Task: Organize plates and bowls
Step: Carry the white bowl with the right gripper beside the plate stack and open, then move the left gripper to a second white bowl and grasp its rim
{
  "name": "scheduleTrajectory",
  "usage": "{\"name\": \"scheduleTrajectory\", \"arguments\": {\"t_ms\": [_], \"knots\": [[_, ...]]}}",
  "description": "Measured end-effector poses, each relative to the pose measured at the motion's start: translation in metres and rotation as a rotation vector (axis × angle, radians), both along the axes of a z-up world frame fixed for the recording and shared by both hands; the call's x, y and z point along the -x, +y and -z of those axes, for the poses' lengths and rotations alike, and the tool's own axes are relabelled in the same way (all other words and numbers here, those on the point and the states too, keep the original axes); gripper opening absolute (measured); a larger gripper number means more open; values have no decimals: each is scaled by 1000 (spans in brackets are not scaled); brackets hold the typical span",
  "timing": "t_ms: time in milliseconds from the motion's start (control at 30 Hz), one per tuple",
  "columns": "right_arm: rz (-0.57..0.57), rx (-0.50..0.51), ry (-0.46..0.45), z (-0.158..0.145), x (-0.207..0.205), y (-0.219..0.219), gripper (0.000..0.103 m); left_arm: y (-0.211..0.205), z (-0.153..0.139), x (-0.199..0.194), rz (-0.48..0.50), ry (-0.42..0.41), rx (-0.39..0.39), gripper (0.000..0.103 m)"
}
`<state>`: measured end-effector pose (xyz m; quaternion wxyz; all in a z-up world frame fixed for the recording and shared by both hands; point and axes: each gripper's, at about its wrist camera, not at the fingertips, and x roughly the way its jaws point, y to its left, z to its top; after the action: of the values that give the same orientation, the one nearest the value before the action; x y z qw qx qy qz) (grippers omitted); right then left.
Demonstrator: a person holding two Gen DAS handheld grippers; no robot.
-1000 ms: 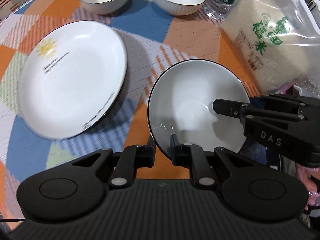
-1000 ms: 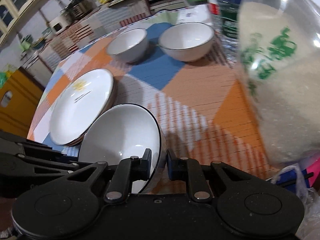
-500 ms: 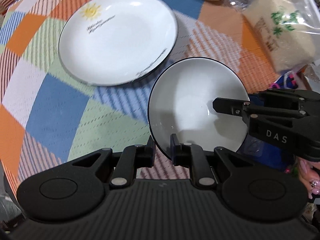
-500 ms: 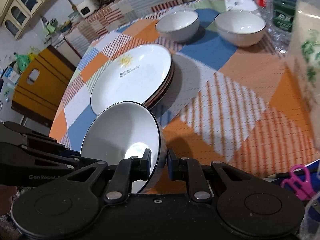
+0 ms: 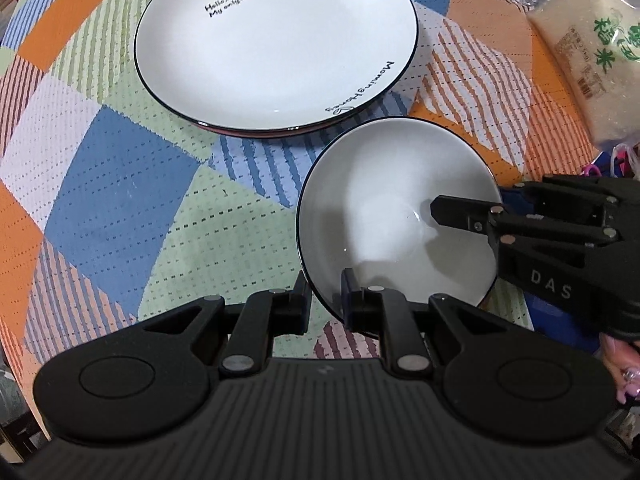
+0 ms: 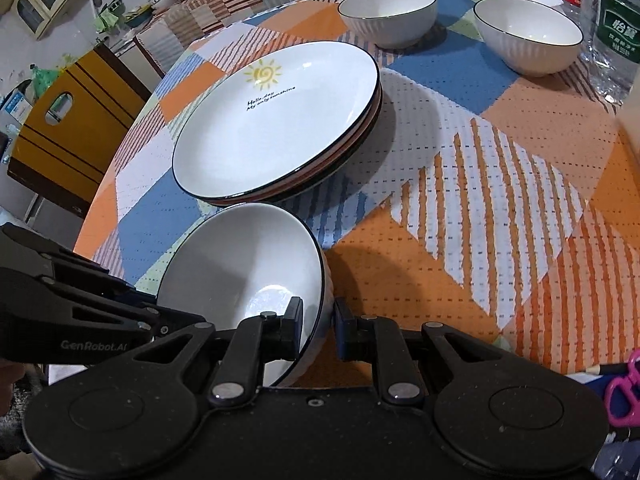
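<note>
A white bowl [image 5: 384, 208] [image 6: 244, 264] with a dark rim hangs tilted just above the tablecloth, close in front of a stack of plates. My left gripper [image 5: 324, 304] is shut on its near rim, one finger inside and one outside. My right gripper [image 6: 318, 328] [image 5: 460, 212] is shut on the opposite rim, reaching in from the right in the left wrist view. The top plate [image 5: 276, 44] [image 6: 276, 116] is white with a yellow sun and black lettering. Two more white bowls [image 6: 386, 14] [image 6: 528, 32] stand upright at the table's far side.
A chequered cloth [image 5: 116, 184] covers the round table. A clear bag of rice [image 5: 592, 52] and a water bottle [image 6: 616, 28] stand at the right. Pink scissors [image 6: 624, 388] lie near the right edge. A yellow cabinet [image 6: 64, 132] stands beyond the table's left edge.
Both grippers have carried the bowl together toward the table's near edge and lower. The plate stack now appears farther up and nearer the centre in both views.
</note>
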<state>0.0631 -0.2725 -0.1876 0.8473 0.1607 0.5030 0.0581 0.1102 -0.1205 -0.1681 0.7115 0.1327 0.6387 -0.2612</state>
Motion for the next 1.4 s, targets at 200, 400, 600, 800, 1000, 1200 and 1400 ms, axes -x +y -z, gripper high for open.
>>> {"name": "scheduleTrajectory", "arguments": {"t_ms": [200, 400, 600, 800, 1000, 1200, 1400], "knots": [[-20, 51, -24, -10, 1, -1, 27, 0, -13, 4, 28, -53, -8, 19], [-36, 104, -49, -31, 8, -8, 43, 15, -38, 7, 37, -119, 13, 24], [-33, 142, -88, -56, 19, -23, 51, 25, -69, 13, 50, -228, 39, 34], [-40, 185, -180, -85, 28, -39, 60, 21, -99, 12, 65, -326, 64, 41], [-54, 224, -385, -109, 27, -58, 65, -2, -119, 0, 75, -421, 117, 49], [33, 289, -497, -94, 4, -77, 75, -35, -115, -27, 55, -488, 190, 55], [142, 300, -460, -48, -27, -92, 78, -75, -99, -62, 31, -513, 254, 61]]}}
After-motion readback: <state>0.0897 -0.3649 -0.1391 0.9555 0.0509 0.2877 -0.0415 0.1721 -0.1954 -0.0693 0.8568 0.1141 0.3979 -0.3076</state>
